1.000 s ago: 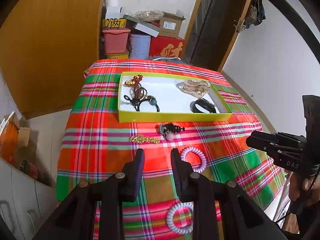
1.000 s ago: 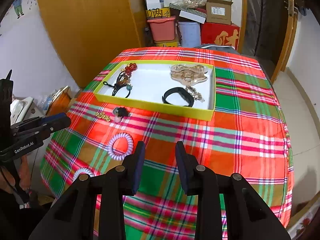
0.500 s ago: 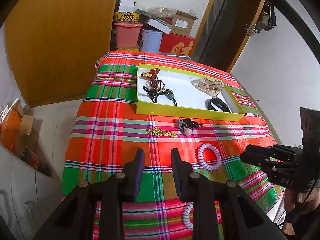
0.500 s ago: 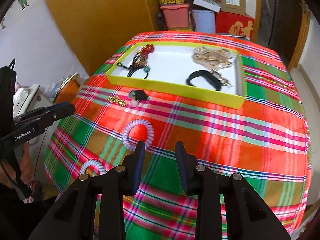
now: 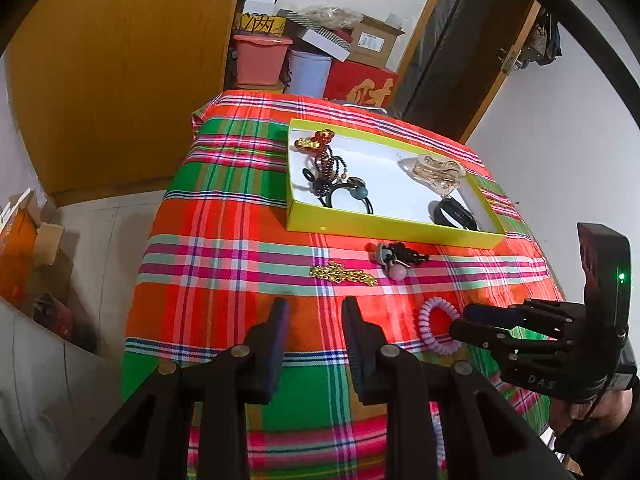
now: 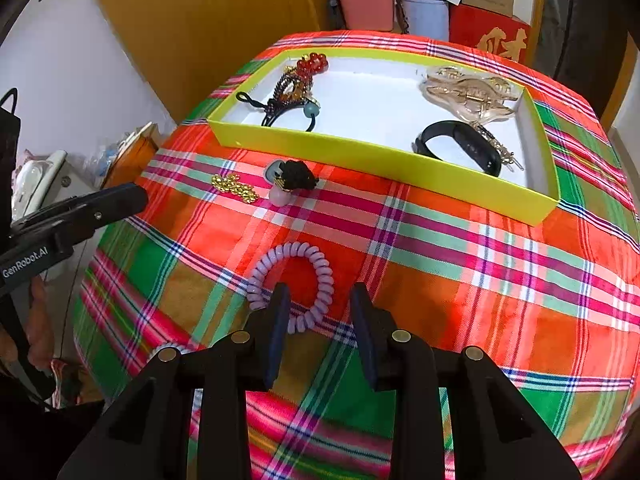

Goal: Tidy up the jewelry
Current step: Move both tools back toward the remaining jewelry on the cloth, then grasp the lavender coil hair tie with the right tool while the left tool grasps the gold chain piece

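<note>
A yellow tray [image 5: 384,227] [image 6: 384,162] on the plaid cloth holds bead strings, hair ties, a gold clip and a black band [image 6: 460,146]. In front of it lie a gold chain [image 5: 344,274] [image 6: 234,188], a black hair tie with beads [image 5: 396,258] [image 6: 294,178] and a lilac coil band [image 5: 438,326] [image 6: 292,284]. A second coil band [image 6: 168,350] lies at the cloth's near left edge. My right gripper [image 6: 318,304] is open, its fingertips just over the near side of the lilac band. My left gripper [image 5: 314,320] is open and empty above the cloth, near the chain.
The table [image 5: 224,248] ends close on the left, with a wooden cabinet [image 5: 120,60] beyond. Boxes and bins [image 5: 312,64] are stacked behind the table. A dark door [image 5: 460,52] stands at the back right. Clutter lies on the floor at left [image 5: 32,248].
My right gripper has moved forward and down to the lilac coil band. My left gripper has shifted left and closer to the cloth. Both stay open.
</note>
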